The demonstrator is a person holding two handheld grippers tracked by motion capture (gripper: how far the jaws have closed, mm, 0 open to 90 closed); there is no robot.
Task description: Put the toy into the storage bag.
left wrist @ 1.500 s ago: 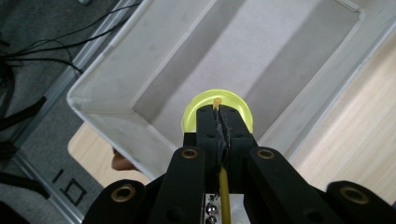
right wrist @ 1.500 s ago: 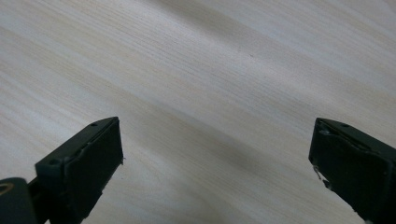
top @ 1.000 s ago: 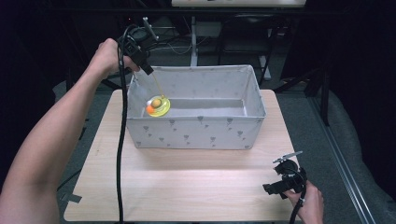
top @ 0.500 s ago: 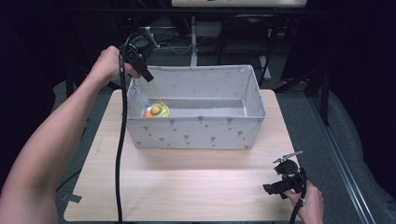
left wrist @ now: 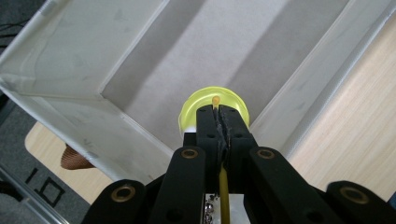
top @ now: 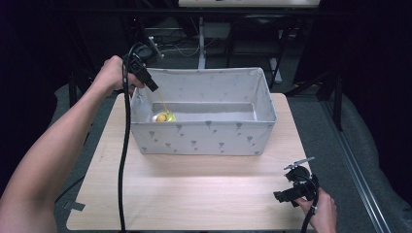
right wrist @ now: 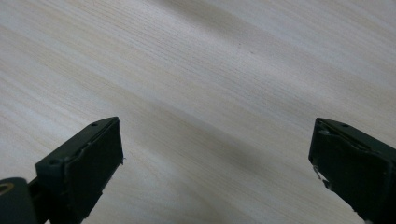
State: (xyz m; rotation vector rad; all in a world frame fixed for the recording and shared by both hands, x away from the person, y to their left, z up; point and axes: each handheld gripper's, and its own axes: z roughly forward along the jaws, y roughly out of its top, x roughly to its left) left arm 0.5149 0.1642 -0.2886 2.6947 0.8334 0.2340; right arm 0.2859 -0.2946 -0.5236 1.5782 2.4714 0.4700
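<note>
So the left gripper (top: 145,80) has dropped a bit since a second ago, and the yellow ladle (top: 163,116) it carries has gone down with it, from up in the air over the box to right near the floor at the left end of the fabric box (top: 204,138). The right gripper (top: 296,190) hasn't budged.

Left jaws are clamped tight on the ladle's thin yellow handle (left wrist: 223,186), nothing but the stick between them. The handle runs slantwise, down and away from the gripper toward the box floor, with the bowl hanging at the far low end, so the bowl sits straight ahead of the jaws in the left gripper view. There's a small orange ball (top: 161,117) in the bowl. Can't tell if the bowl touches the bottom yet.

Right gripper is spread wide, holding nothing, hovering over bare wooden table (right wrist: 196,70) at the near right corner, well apart from the box. Left hand is clearly the nearer one.

Count: one ladle, one ball, one box, two grippers.
</note>
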